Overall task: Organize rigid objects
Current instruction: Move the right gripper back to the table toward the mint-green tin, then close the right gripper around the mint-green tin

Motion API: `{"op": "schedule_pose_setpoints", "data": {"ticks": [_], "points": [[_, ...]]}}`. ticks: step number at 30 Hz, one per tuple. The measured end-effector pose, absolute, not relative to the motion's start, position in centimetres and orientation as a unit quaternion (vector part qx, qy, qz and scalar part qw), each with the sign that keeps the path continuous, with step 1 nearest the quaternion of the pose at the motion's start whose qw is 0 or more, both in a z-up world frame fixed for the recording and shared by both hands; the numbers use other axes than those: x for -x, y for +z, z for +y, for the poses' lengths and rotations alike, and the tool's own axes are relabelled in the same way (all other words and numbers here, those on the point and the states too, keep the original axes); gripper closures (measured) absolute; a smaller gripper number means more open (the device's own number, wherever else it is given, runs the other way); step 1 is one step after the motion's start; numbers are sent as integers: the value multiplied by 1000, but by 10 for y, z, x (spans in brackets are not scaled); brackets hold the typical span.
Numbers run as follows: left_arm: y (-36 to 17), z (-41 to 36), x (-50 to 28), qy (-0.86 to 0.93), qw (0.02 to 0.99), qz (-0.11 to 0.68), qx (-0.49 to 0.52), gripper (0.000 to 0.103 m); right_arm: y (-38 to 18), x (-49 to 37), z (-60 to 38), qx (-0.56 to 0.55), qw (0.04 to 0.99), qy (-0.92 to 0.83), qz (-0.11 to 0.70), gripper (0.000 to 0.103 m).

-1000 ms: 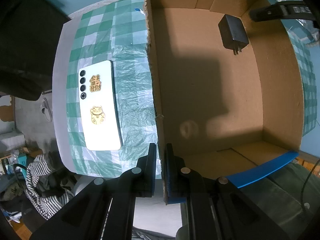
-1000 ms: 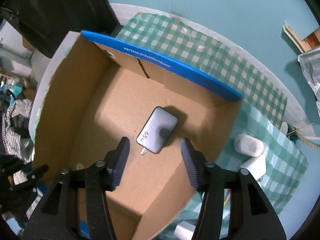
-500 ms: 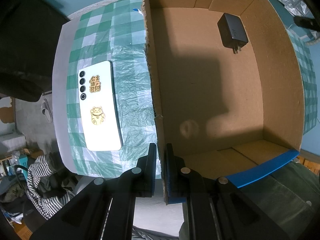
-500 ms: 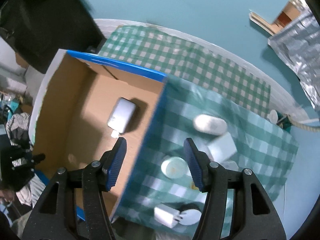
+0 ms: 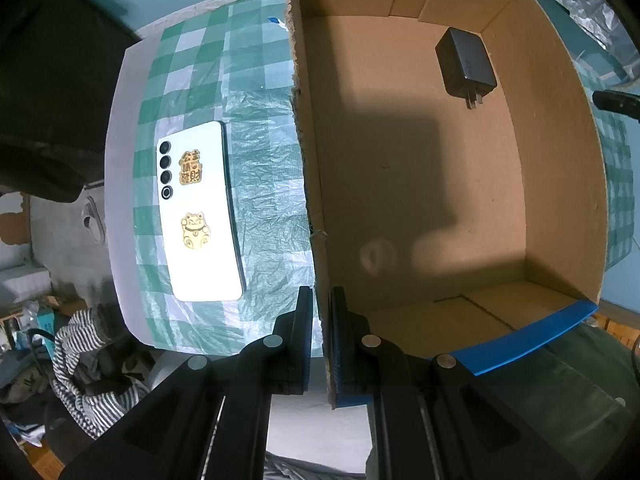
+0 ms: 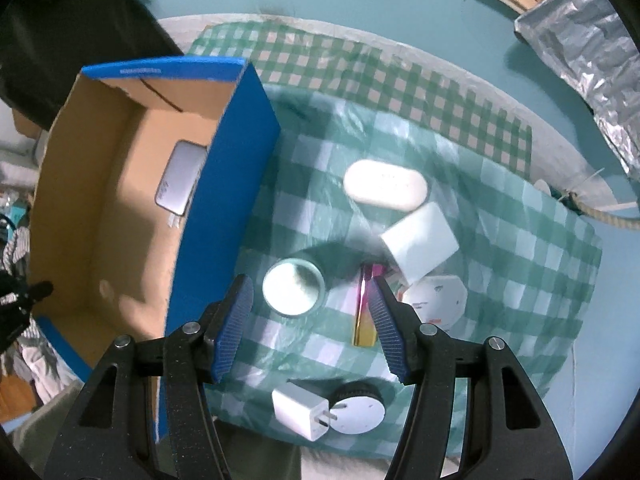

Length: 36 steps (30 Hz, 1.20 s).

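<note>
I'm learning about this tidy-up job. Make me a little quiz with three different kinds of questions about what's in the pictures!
1. True or false: the grey charger lies inside the cardboard box.
2. Pick one. The left tool is: A) open over the phone, B) shut on the box's side wall, C) holding the charger.
3. Fill in: the open right tool hovers over the tablecloth, and the round thing seen between its fingers is a small ____.

Key: 1 true; 2 B; 3 tin. The white phone with gold stickers lies outside the box.
</note>
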<state>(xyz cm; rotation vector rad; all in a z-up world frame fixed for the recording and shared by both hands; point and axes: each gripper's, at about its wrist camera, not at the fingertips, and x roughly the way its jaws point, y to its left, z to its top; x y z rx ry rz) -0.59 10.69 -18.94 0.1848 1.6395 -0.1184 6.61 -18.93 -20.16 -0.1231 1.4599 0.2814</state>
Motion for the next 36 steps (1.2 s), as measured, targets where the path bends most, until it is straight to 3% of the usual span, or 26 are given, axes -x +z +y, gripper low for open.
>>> {"op": "schedule_pose_setpoints", "data": {"ticks": [29, 33, 36], "points": [[-187, 105, 6, -43, 677, 730, -84, 94, -270, -71, -175, 77, 700, 129, 698, 43], [-186, 105, 6, -43, 676, 731, -84, 94, -275, -70, -175, 74, 695, 129, 703, 56], [-186, 105, 7, -44, 676, 731, -85, 94, -275, -70, -175, 72, 697, 128, 702, 56]]}}
